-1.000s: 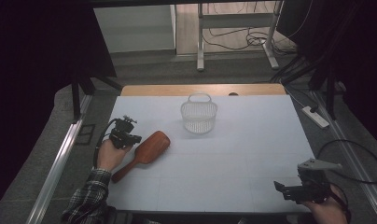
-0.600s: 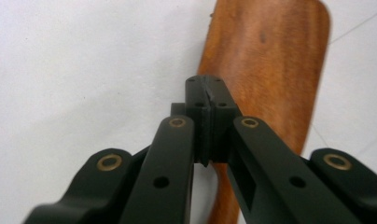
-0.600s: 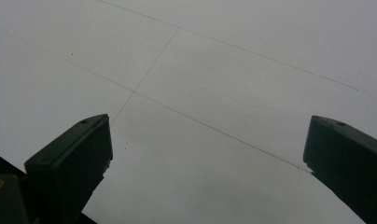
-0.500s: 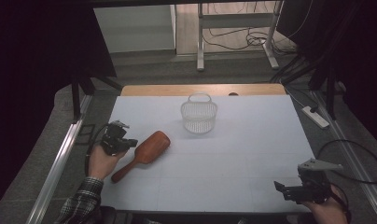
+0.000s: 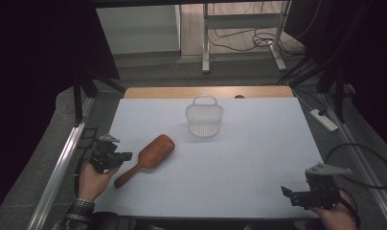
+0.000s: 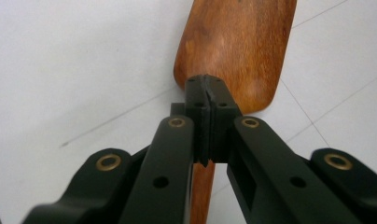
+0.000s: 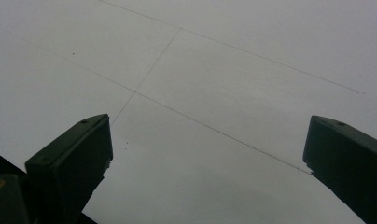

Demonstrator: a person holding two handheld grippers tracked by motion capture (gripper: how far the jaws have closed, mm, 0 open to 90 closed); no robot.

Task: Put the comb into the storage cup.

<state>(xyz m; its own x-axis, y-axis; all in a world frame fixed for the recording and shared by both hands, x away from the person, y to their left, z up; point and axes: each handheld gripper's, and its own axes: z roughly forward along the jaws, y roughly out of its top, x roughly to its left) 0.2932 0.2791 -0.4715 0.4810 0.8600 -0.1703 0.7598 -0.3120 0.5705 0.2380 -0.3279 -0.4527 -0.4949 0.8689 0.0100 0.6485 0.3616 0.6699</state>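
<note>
Wooden brush (image 6: 233, 51): head cut off at top edge, handle hidden behind jaws.

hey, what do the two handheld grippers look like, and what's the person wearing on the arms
Both are black. The left gripper has angular jaw arms with brass-coloured rivets and ribbed black pads. The right gripper has blocky black jaw tips, a grey three-cornered plate on top and a black cable looping away. The left forearm wears a plaid sleeve.

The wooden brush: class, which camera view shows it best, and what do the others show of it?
The high view: the whole brush lies on the table, head and handle. The left gripper view shows part of its head and handle behind shut jaws. The right gripper view looks at bare table.
</note>
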